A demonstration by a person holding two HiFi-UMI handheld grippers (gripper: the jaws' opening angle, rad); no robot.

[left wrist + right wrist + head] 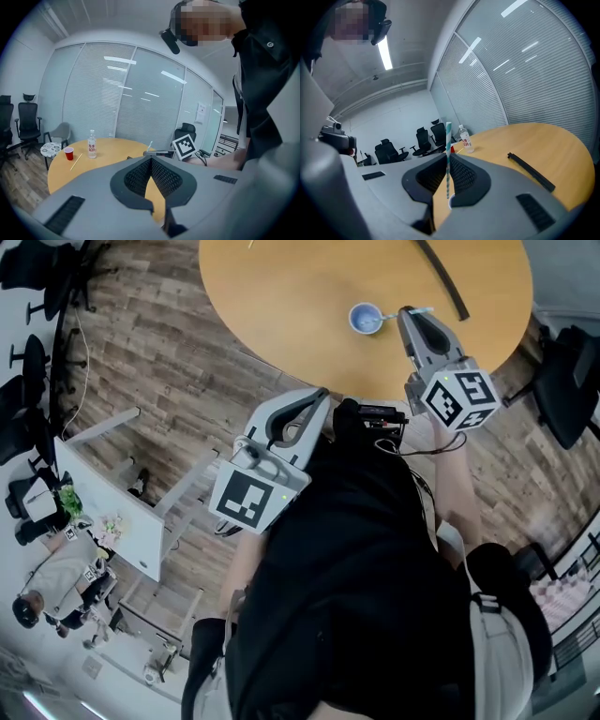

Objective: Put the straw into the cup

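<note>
Two grippers hung over the round tan wooden table (281,296). The left gripper (321,399) sat back at the table's edge, jaws pinched together on nothing. The right gripper (409,315) was nearer the work, clenched on the teal-and-white striped paper straw (448,140), whose long axis was upright and whose lower end poked below the pads. Far across the table stood a clear plastic bottle (92,149) and a small red cup (69,153), contents unreadable. The small pale-blue cup (365,319) stood just beside the right gripper's tip, toward the left gripper's side, with no straw in it. The straw likely needed to shift across and sink.
</note>
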